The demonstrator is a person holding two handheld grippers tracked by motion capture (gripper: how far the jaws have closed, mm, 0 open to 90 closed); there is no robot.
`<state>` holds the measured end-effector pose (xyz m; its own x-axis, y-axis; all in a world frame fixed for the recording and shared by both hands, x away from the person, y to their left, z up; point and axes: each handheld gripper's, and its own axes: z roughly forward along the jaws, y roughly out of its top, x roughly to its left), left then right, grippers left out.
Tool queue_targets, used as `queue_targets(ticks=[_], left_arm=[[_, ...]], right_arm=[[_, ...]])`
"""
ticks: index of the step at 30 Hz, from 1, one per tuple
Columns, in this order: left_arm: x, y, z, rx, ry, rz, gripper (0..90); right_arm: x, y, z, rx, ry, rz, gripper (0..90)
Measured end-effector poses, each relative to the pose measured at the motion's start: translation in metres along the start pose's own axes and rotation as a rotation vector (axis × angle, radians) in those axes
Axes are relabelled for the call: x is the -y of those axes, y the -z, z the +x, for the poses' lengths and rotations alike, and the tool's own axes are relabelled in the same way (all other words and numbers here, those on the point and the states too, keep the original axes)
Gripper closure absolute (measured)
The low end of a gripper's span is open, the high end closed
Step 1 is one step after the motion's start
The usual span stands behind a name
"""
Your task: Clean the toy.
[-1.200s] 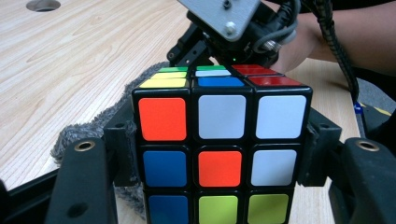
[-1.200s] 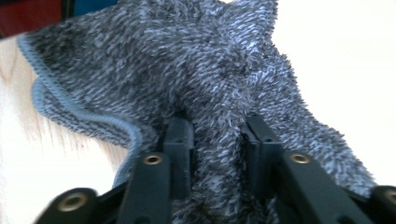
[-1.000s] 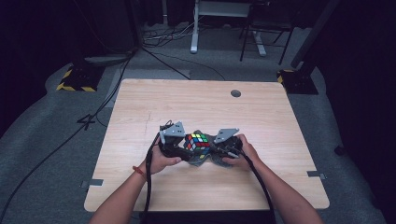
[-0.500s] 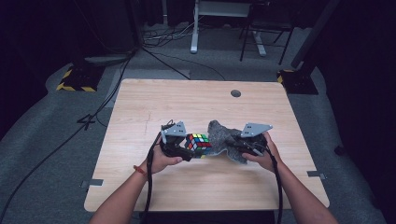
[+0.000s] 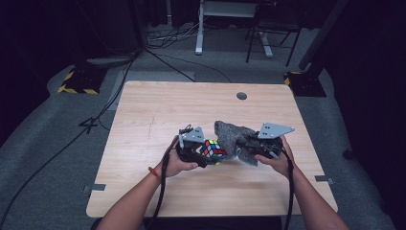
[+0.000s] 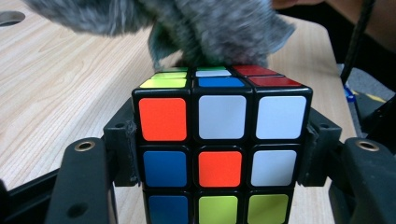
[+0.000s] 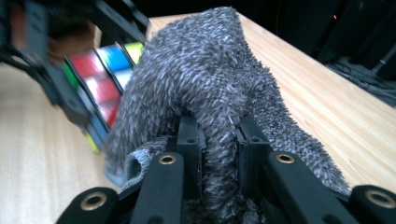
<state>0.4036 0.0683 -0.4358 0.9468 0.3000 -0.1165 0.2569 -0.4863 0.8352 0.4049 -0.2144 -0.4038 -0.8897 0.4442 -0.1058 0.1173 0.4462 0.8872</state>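
A colour-tiled puzzle cube (image 5: 213, 151) (image 6: 219, 149) is clamped between the jaws of my left gripper (image 5: 205, 152) (image 6: 219, 154), held just above the wooden table (image 5: 158, 115). My right gripper (image 5: 248, 146) (image 7: 218, 140) is shut on a fuzzy grey cloth (image 5: 233, 138) (image 7: 210, 79). The cloth drapes against the far side of the cube (image 7: 100, 79) and touches its top face in the left gripper view, where the grey cloth (image 6: 196, 28) hangs over it.
The table has a round cable hole (image 5: 242, 96) near its far edge. Black cables (image 5: 163, 187) trail from both grippers toward the front edge. Beyond the table lie floor cables and a desk frame (image 5: 198, 28).
My right gripper has pulled to the right, away from the cube, with the grey cloth drawn along in it. The left gripper and cube stayed nearly still.
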Motion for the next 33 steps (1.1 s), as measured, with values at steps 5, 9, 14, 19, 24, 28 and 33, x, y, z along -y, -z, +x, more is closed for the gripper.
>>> queue_targets(ticks=[5,9,14,19,24,28,33], left_arm=[[-0.002,-0.007,-0.003,-0.015,-0.024,0.017,33.6],[-0.003,-0.012,-0.007,-0.017,-0.041,0.031,33.6],[-0.004,-0.011,-0.01,-0.028,-0.063,0.022,33.6],[-0.005,-0.011,-0.012,-0.032,-0.077,0.024,33.7],[-0.007,-0.005,-0.013,-0.016,-0.078,-0.02,33.7],[-0.007,-0.003,-0.012,-0.012,-0.072,-0.031,33.7],[-0.006,-0.007,-0.01,-0.016,-0.069,-0.017,33.7]], right_arm=[[-0.005,-0.004,0.009,-0.057,0.006,-0.01,75.3],[-0.009,-0.009,0.014,-0.105,-0.011,-0.027,75.2],[-0.009,-0.014,0.017,-0.099,-0.026,-0.031,75.0],[-0.005,-0.018,0.012,-0.047,-0.009,0.031,75.1],[0.005,-0.019,0.002,0.025,0.0,0.104,75.1],[0.009,-0.018,-0.002,0.045,-0.008,0.114,75.1],[0.001,-0.015,0.005,0.011,-0.006,0.067,75.1]])
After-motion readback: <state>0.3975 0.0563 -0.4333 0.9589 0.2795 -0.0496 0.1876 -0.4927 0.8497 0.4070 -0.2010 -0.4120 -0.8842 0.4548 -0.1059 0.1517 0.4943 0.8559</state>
